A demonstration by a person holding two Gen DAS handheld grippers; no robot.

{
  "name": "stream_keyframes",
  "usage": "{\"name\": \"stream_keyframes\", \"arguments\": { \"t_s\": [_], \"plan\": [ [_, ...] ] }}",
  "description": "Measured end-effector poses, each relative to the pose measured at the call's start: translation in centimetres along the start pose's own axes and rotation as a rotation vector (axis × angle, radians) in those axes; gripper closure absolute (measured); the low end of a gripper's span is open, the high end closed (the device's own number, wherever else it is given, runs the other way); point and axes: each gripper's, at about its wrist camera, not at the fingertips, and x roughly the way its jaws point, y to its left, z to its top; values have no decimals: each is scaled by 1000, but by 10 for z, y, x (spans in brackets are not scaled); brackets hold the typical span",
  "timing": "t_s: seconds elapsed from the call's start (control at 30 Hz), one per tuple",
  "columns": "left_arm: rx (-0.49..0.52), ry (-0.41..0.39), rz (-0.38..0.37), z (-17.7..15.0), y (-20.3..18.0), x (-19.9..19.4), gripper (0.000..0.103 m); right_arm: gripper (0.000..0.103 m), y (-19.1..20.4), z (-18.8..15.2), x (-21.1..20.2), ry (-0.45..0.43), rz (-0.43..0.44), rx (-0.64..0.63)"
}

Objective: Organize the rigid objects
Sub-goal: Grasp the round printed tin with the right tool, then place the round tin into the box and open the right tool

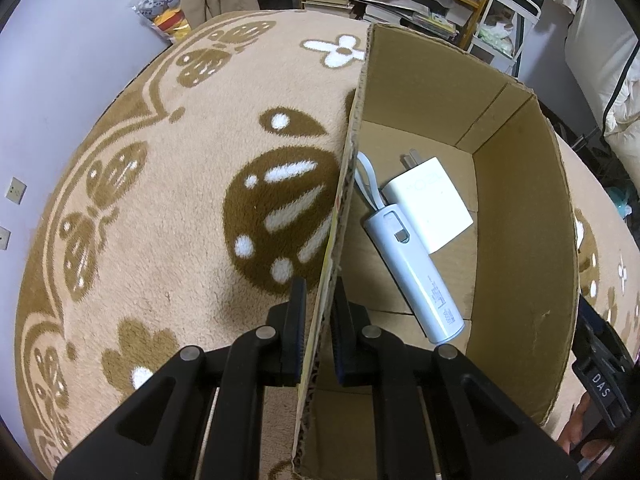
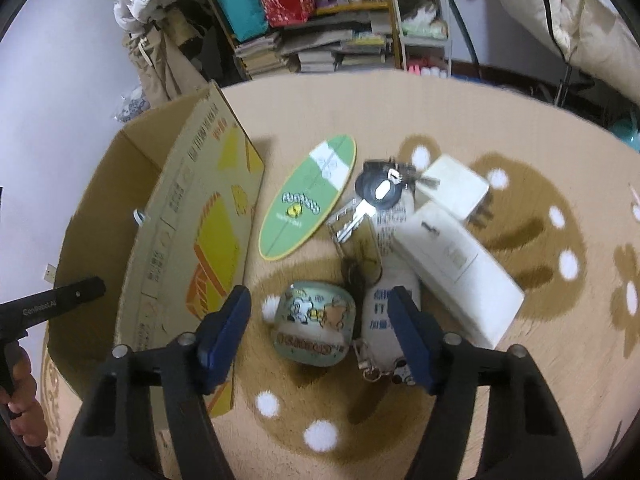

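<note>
My left gripper (image 1: 318, 300) is shut on the left wall of the cardboard box (image 1: 344, 184), one finger outside, one inside. In the box lie a pale blue power bank (image 1: 416, 272) with its cable and a white charger (image 1: 430, 200). My right gripper (image 2: 320, 308) is open above a small cartoon tin (image 2: 316, 328) on the rug. Around it lie a green oval card (image 2: 308, 200), a black key fob with keys (image 2: 376, 192), a printed white packet (image 2: 390, 300) and two white blocks (image 2: 456, 276) (image 2: 456, 186). The box (image 2: 192, 232) stands left of them.
The beige and brown patterned rug (image 1: 180, 220) covers the floor. Shelves with books and bottles (image 2: 320, 40) stand behind, with a white cart (image 2: 424, 28) beside them. Bedding (image 2: 580, 20) is at far right. The left gripper's handle and hand (image 2: 40, 308) show at left.
</note>
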Motion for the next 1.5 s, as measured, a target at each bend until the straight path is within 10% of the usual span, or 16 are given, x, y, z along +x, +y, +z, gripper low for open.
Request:
{"name": "stream_keyframes", "arguments": {
  "t_s": [0.7, 1.07, 1.5],
  "plan": [
    [-4, 1, -4, 0, 1, 0, 92, 39, 4, -14, 49, 135, 7, 63],
    [-3, 1, -4, -1, 1, 0, 92, 41, 17, -21, 28, 69, -46, 28],
    [-3, 1, -3, -1, 1, 0, 92, 41, 27, 30, -49, -120, 81, 56]
  ]
}}
